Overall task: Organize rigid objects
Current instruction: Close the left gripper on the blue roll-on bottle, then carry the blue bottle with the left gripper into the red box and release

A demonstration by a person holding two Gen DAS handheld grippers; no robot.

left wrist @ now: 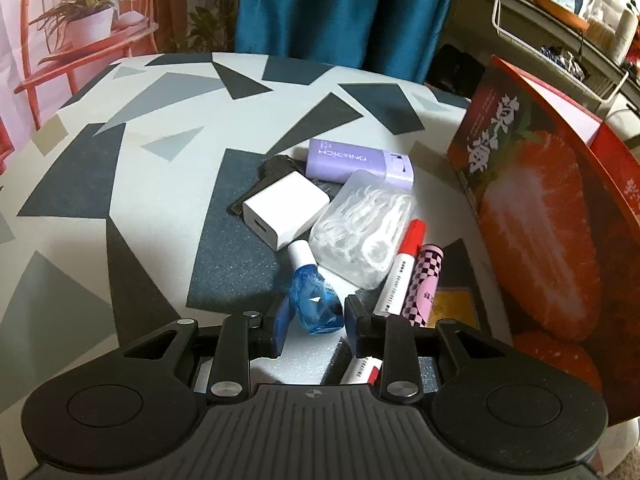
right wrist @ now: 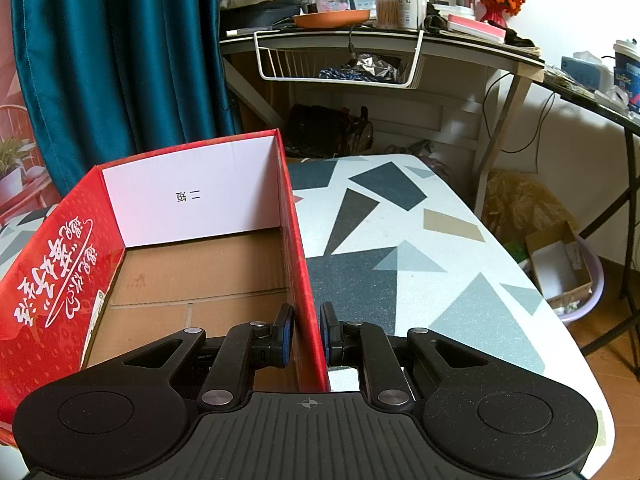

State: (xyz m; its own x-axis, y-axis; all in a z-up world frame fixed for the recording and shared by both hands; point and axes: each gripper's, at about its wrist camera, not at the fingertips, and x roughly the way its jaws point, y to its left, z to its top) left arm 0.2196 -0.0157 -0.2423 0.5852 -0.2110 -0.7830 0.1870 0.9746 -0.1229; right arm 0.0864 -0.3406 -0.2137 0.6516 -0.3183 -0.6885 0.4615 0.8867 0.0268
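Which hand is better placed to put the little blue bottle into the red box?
Left. The left gripper already has the blue bottle between its fingers, while the right gripper is clamped on the red box wall, steadying it.

On the counter (left wrist: pixel 120 184), the bottle (left wrist: pixel 316 304) lies between the left tool's (left wrist: pixel 314 322) pads, with the charger (left wrist: pixel 286 210) at eleven o'clock from it and the floss case (left wrist: pixel 364 228) at one. The two pens (left wrist: pixel 412 276) lie at three o'clock, and the box (left wrist: pixel 540 216) stands beyond them.
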